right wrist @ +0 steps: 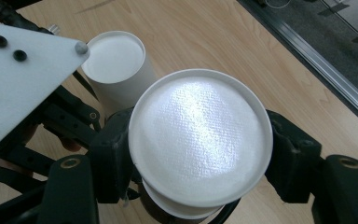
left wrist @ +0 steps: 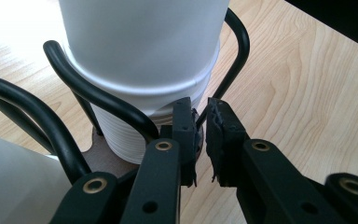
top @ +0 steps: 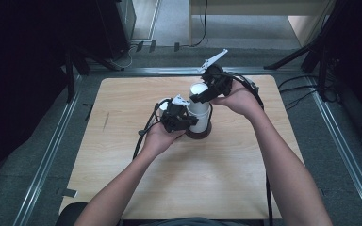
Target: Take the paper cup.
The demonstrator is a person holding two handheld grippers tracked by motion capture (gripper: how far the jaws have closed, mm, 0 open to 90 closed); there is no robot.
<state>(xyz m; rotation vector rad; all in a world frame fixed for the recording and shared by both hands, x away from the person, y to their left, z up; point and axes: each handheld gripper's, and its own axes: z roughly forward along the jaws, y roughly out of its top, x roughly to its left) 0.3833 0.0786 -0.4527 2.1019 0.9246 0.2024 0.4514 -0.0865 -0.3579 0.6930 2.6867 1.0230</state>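
Gripping the top white cup of a stack in a black wire holder mid-table, the right claw is closing on its rim. The left claw, nearly shut, is pinching the holder's wire. Next, I judge: lifting straight up.

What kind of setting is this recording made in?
Probably a lab recording station, not a home: a bare wooden table edged by metal floor rails, dark stands and loose cables on grey carpet.
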